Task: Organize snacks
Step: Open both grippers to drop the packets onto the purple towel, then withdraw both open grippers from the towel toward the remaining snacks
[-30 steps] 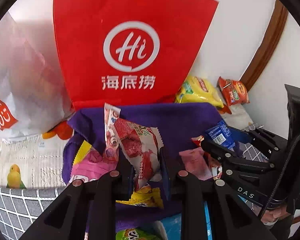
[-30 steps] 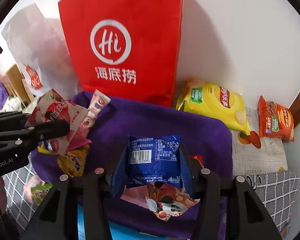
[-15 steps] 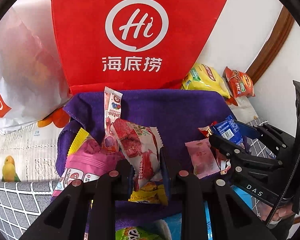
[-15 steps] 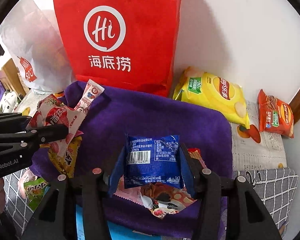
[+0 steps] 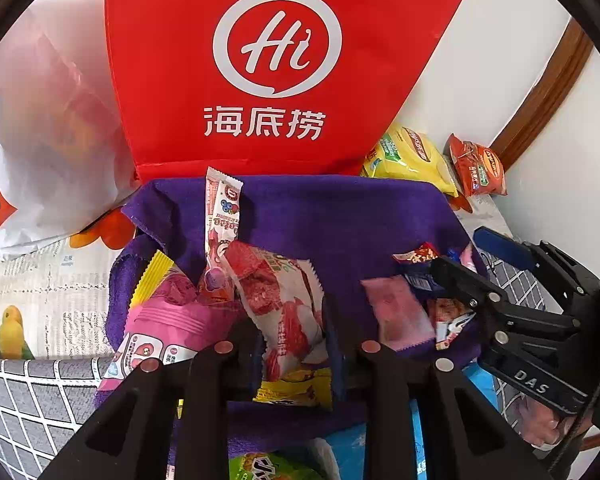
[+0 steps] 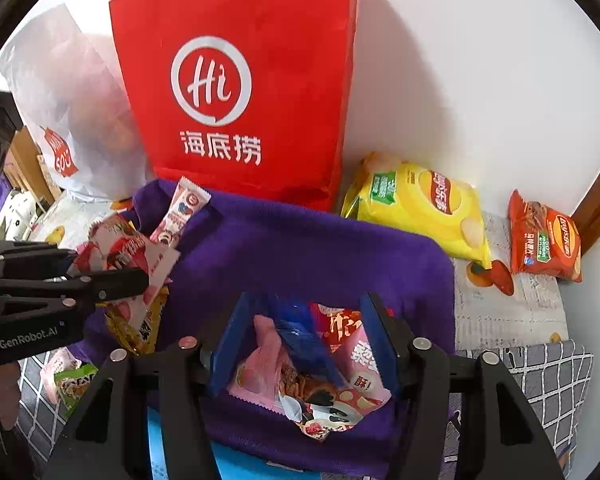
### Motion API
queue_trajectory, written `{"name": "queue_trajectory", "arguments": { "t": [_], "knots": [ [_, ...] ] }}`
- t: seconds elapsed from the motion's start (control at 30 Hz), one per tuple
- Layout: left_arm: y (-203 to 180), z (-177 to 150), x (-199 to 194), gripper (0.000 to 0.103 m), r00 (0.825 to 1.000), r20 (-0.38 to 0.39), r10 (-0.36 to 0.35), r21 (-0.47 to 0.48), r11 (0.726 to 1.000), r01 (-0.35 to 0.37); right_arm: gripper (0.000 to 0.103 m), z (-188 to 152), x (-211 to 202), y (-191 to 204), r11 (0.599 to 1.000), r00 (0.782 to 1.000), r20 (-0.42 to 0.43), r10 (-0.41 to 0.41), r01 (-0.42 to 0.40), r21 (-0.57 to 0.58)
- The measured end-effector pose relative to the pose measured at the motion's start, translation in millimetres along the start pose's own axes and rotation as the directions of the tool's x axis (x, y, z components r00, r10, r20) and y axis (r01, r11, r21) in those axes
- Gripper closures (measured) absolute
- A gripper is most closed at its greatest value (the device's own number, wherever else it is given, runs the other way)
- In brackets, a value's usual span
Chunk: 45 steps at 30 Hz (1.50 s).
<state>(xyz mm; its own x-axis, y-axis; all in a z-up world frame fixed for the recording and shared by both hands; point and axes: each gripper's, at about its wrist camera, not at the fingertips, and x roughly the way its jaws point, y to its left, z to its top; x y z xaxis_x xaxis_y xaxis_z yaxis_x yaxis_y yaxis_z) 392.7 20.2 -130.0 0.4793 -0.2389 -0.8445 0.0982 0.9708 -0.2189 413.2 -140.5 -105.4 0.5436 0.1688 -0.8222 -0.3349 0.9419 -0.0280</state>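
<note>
My right gripper (image 6: 304,340) is opening, dropping the blue packet (image 6: 300,332) onto the near-right pile; my left gripper (image 5: 292,344), opening slightly, still pinches the red-and-white packet (image 5: 284,304). Chips far right remain unsorted.

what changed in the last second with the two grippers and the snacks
The right gripper is opening and has let go of the blue packet, which tipped down onto the pile on the purple cloth. The left gripper still pinches the red and white snack pack. The red bag and yellow chips stayed put.

Blue packet (image 6: 300,336) between opening right hand-held gripper (image 6: 304,344) jaws
</note>
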Motion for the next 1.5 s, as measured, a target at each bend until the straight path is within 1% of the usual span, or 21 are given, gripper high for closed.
{"name": "queue_trajectory", "arguments": {
  "t": [0.03,0.2,0.27,0.3,0.33,0.37,0.6,0.7,0.83,0.97,1.03,1.1,1.2,1.3,1.4,1.5],
  "knots": [
    [0,0,-1,0.079,1.000,0.006,-0.009,-0.002,1.000,0.009,0.036,1,-2,-1,1.000,1.000,0.005,0.002,-0.002,0.010],
    [-2,1,-14,0.079,0.998,0.048,-0.030,0.000,1.000,0.030,0.035,6,-20,-7,0.999,0.998,0.055,0.006,-0.009,0.047],
    [-2,2,-20,0.070,0.997,0.063,-0.035,-0.001,0.999,0.036,0.035,7,-27,-7,0.998,0.997,0.075,0.005,-0.009,0.055],
    [-2,3,-24,0.060,0.997,0.071,-0.033,-0.003,0.999,0.033,0.035,8,-30,-7,0.998,0.997,0.083,0.005,-0.010,0.057],
    [-1,3,-26,0.056,0.996,0.081,-0.029,-0.003,1.000,0.030,0.035,8,-34,-7,0.998,0.996,0.092,0.003,-0.009,0.058],
    [-2,3,-32,0.056,0.995,0.099,-0.029,-0.001,1.000,0.029,0.035,8,-37,-6,0.998,0.995,0.098,0.000,-0.005,0.058],
    [-6,4,-58,0.055,0.988,0.142,-0.052,0.001,0.999,0.052,0.035,2,-59,-2,0.997,0.993,0.116,-0.014,0.006,0.072],
    [-7,2,-75,0.052,0.985,0.160,-0.065,0.008,0.998,0.064,0.035,-4,-71,1,0.997,0.993,0.119,-0.018,0.009,0.076],
    [-1,-3,-97,0.048,0.982,0.186,-0.033,0.000,0.999,0.034,0.035,-14,-91,10,0.997,0.991,0.136,-0.004,-0.006,0.074],
    [21,-17,-116,0.048,0.983,0.181,0.030,-0.037,0.999,-0.024,0.035,-24,-106,27,0.998,0.989,0.147,0.022,-0.031,0.060],
    [33,-25,-123,0.047,0.983,0.179,0.051,-0.060,0.997,-0.040,0.036,-30,-110,38,0.998,0.988,0.150,0.042,-0.050,0.049],
    [48,-36,-129,0.047,0.983,0.171,0.073,-0.086,0.995,-0.059,0.036,-36,-110,53,0.997,0.987,0.145,0.070,-0.075,0.030],
    [70,-56,-135,0.047,0.980,0.155,0.128,-0.122,0.986,-0.109,0.036,-46,-107,77,0.994,0.987,0.120,0.107,-0.105,-0.017],
    [88,-73,-135,0.047,0.980,0.133,0.150,-0.150,0.980,-0.130,0.036,-59,-102,108,0.984,0.983,0.096,0.156,-0.146,-0.102],
    [107,-89,-135,0.047,0.980,0.117,0.159,-0.187,0.973,-0.135,0.036,-68,-94,135,0.972,0.985,0.069,0.159,-0.144,-0.186],
    [122,-100,-132,0.047,0.982,0.105,0.157,-0.212,0.968,-0.132,0.036,-75,-81,160,0.955,0.991,0.046,0.123,-0.105,-0.276]
  ]
}}
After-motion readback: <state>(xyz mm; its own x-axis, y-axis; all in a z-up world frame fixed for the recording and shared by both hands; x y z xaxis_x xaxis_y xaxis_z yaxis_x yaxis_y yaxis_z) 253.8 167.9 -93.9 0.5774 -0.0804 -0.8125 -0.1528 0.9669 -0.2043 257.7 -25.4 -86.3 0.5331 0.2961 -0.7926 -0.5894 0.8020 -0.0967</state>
